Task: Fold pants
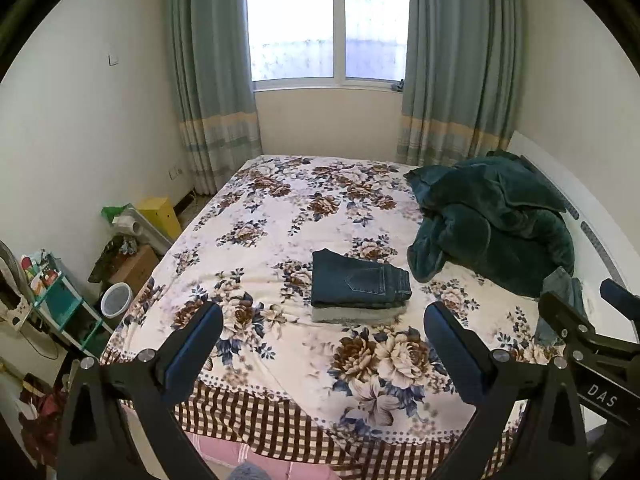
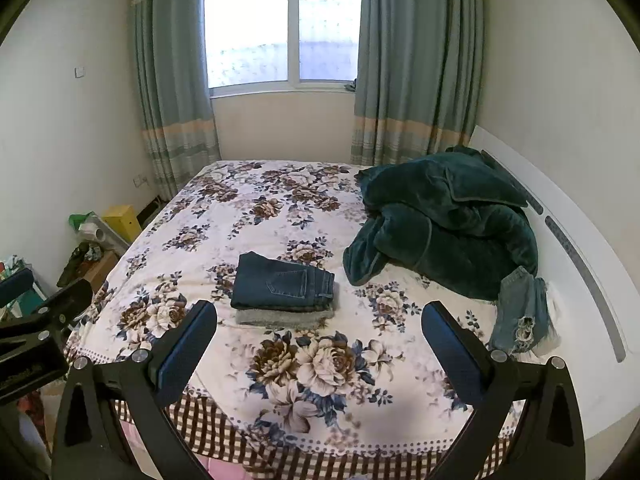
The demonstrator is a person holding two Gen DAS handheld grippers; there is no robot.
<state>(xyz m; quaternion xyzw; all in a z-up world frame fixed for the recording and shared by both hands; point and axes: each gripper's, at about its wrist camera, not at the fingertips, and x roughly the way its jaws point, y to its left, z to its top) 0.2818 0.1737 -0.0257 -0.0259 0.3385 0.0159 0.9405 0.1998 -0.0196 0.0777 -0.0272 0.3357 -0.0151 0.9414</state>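
Observation:
Folded dark blue jeans (image 1: 360,280) lie on top of a folded grey garment (image 1: 356,315) in the middle of the floral bed (image 1: 280,216); the stack also shows in the right wrist view (image 2: 282,283). A pair of light blue ripped jeans (image 2: 520,312) lies unfolded at the bed's right side, partly under the green blanket; it shows in the left wrist view too (image 1: 560,304). My left gripper (image 1: 323,340) is open and empty, held above the near edge of the bed. My right gripper (image 2: 319,338) is open and empty, to the right of the left one.
A crumpled dark green blanket (image 2: 440,224) fills the bed's far right. A white headboard (image 2: 580,264) runs along the right. Boxes, a yellow bin (image 1: 160,212) and a shelf (image 1: 60,300) crowd the floor on the left. A window with curtains is behind.

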